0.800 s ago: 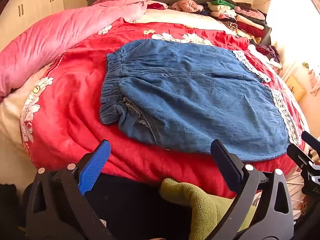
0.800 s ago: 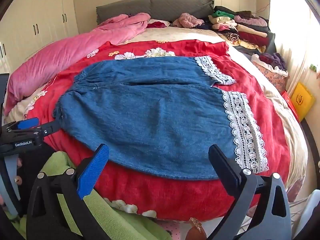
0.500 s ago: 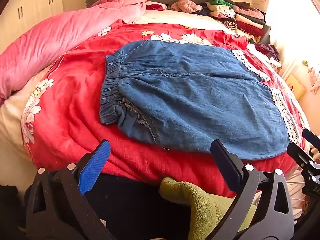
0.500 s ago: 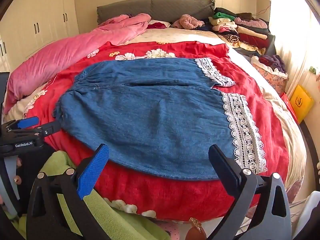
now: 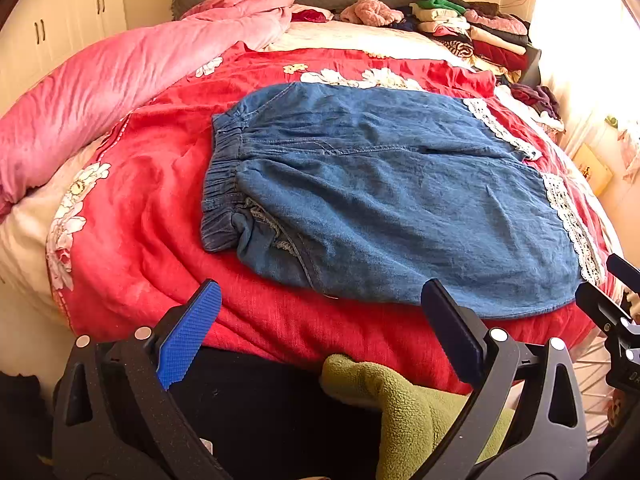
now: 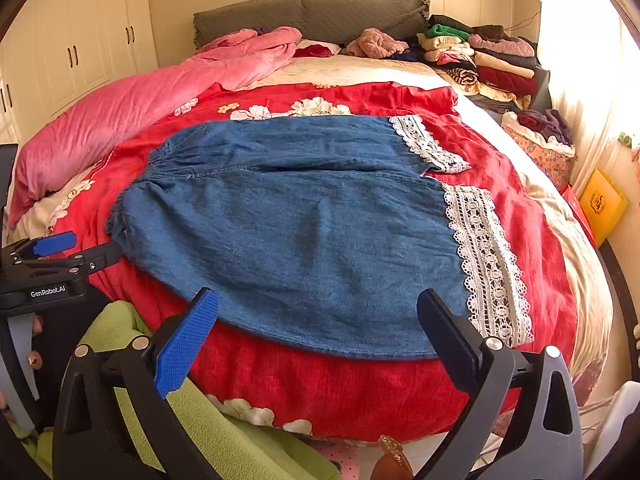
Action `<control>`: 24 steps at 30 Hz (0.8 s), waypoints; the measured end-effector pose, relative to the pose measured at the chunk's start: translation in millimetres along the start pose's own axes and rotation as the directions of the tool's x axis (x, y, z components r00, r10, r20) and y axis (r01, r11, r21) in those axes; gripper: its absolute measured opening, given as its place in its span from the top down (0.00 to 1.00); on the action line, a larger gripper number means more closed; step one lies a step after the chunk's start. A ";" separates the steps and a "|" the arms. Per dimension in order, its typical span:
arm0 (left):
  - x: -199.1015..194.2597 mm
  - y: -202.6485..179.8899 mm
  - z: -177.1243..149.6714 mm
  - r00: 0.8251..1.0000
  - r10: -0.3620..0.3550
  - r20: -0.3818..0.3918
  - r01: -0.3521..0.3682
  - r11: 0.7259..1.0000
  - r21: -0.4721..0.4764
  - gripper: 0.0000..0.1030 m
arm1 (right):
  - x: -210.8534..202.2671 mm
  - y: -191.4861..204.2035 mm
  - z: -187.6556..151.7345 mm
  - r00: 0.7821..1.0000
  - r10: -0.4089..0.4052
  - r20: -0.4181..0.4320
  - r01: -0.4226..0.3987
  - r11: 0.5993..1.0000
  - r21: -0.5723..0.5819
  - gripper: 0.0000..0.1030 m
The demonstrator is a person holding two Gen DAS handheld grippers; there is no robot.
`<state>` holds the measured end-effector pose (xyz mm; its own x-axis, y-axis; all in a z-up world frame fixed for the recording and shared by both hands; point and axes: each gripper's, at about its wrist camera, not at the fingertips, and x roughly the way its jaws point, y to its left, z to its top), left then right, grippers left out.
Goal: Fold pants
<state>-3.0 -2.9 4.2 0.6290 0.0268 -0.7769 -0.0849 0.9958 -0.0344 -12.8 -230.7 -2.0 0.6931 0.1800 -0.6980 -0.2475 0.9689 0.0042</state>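
Right wrist view takes in most of a wide bed (image 6: 568, 240) with a grey padded headboard (image 6: 312, 12). A red floral blanket (image 6: 360, 392) covers the near part of that bed, and the denim pants (image 6: 304, 236) lie flat across the middle of the blanket, elastic waistband toward the bed's left side, white lace cuffs (image 6: 488, 264) toward its right. The far leg sits just beyond the near one, the two touching along a long seam. A bunched pink quilt (image 6: 132, 108) runs along the bed's left edge, clear of the pants. Stacked folded clothes (image 6: 480, 56) crowd the far right corner by the headboard, well apart from the denim. White wardrobe doors (image 6: 84, 40) stand beyond the bed's left side, and a yellow box (image 6: 602, 204) leans low off its right side. A green fleece garment (image 6: 224, 440) hangs between the cameras and the bed's near edge.

Nothing lies on top of the pants.

Both tongs hover short of the bed's near edge. The right gripper (image 6: 318, 328) stands spread as wide as it goes, holding nothing, its pads framing the near hem without touching it. The left gripper (image 5: 320, 320) is likewise fully spread and empty, near the waistband corner (image 5: 224, 220), above red blanket.
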 end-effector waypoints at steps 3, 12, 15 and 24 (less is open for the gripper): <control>-0.4 0.5 0.1 1.000 -0.001 -0.002 0.001 1.000 0.000 0.09 | 0.3 -0.1 -0.1 1.000 0.000 -0.001 0.000 1.000 -0.001 0.04; -3.4 -2.4 3.0 1.000 0.007 0.010 -0.008 1.000 0.013 0.09 | 0.4 0.1 0.3 1.000 0.001 -0.001 -0.001 1.000 -0.001 0.04; -3.4 -4.9 2.9 1.000 0.010 0.013 -0.010 1.000 0.021 0.09 | 0.5 0.1 -0.1 1.000 0.001 -0.003 -0.001 1.000 0.001 0.04; -3.2 -5.9 2.8 1.000 0.015 0.016 -0.015 1.000 0.025 0.09 | 2.4 -0.4 0.2 1.000 0.002 -0.005 -0.002 1.000 0.001 0.04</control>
<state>-2.4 -8.6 8.7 0.6396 0.0428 -0.7675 -0.0751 0.9972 -0.0069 -10.8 -230.7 -3.6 0.6891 0.1806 -0.7018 -0.2476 0.9688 0.0062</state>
